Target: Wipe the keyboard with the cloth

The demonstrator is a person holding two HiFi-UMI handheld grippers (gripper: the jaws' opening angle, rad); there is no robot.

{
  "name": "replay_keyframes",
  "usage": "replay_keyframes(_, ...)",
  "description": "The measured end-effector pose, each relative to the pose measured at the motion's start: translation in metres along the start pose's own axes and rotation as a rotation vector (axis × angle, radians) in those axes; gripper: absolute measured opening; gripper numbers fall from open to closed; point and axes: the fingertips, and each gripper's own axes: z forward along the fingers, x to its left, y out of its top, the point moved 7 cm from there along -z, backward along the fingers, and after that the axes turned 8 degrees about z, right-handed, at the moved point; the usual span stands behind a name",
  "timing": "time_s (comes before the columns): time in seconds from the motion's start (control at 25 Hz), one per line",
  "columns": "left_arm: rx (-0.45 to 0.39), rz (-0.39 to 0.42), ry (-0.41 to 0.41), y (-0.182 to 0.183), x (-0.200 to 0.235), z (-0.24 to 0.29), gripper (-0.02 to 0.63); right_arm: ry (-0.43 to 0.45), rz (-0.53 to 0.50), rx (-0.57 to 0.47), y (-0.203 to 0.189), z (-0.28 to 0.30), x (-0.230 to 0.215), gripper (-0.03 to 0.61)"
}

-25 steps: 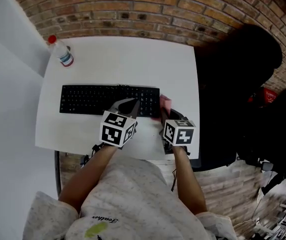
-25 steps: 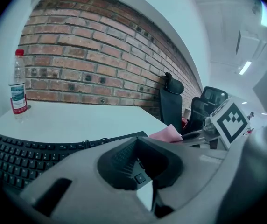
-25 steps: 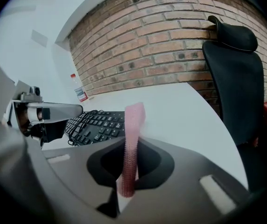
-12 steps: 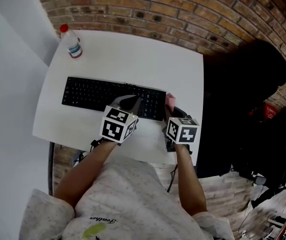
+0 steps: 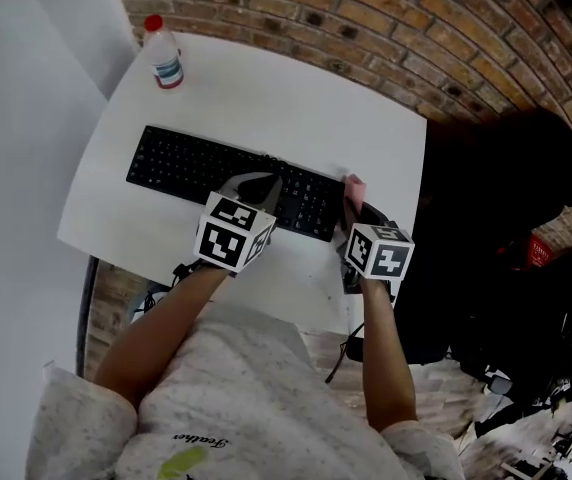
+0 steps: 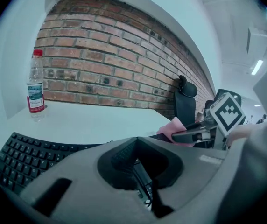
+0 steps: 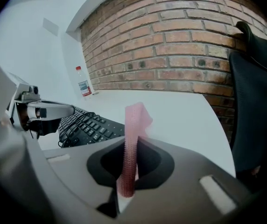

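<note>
A black keyboard (image 5: 228,178) lies across the white table (image 5: 266,98). My left gripper (image 5: 257,184) hovers over the keyboard's right half, shut with nothing in it. In the left gripper view its jaws (image 6: 134,141) meet above the keys (image 6: 26,155). My right gripper (image 5: 352,200) is at the keyboard's right end, shut on a pink cloth (image 5: 352,182). In the right gripper view the cloth (image 7: 134,125) stands up in a narrow fold between the jaws, with the keyboard (image 7: 89,125) to its left.
A clear water bottle with a red cap (image 5: 164,53) stands at the table's far left corner. A black office chair (image 5: 506,198) is right of the table. A brick wall (image 5: 386,18) runs behind it. The table's near edge is just under my hands.
The head view has swung, so the table sits more tilted in the picture. Both grippers keep about the same places at the keyboard's right part, and the cloth stays held.
</note>
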Motion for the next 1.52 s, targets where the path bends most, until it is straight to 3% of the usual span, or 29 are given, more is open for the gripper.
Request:
replay_keyframes(0.36,-0.003,-0.027,0.059,-0.007,0.01,-0.009,-0.008,0.024,-0.112,0.036,0.017,0.013,-0.009,0.021)
replay_keyframes(1.0,-0.005,-0.08,0.144,-0.02,0.029,-0.033,-0.008,0.189,-0.551,0.17,0.046,0.036,-0.001,0.021)
replay_keyframes(1.24,-0.009,-0.087,0.148,-0.023,0.037,-0.039,-0.008,0.229,-0.583,0.209,0.049,0.043,0.014,0.021)
replay_keyframes(1.52,-0.011,-0.094,0.14,-0.025,0.049,-0.046,-0.008,0.246,-0.544,0.244,0.054,0.053,0.034,0.023)
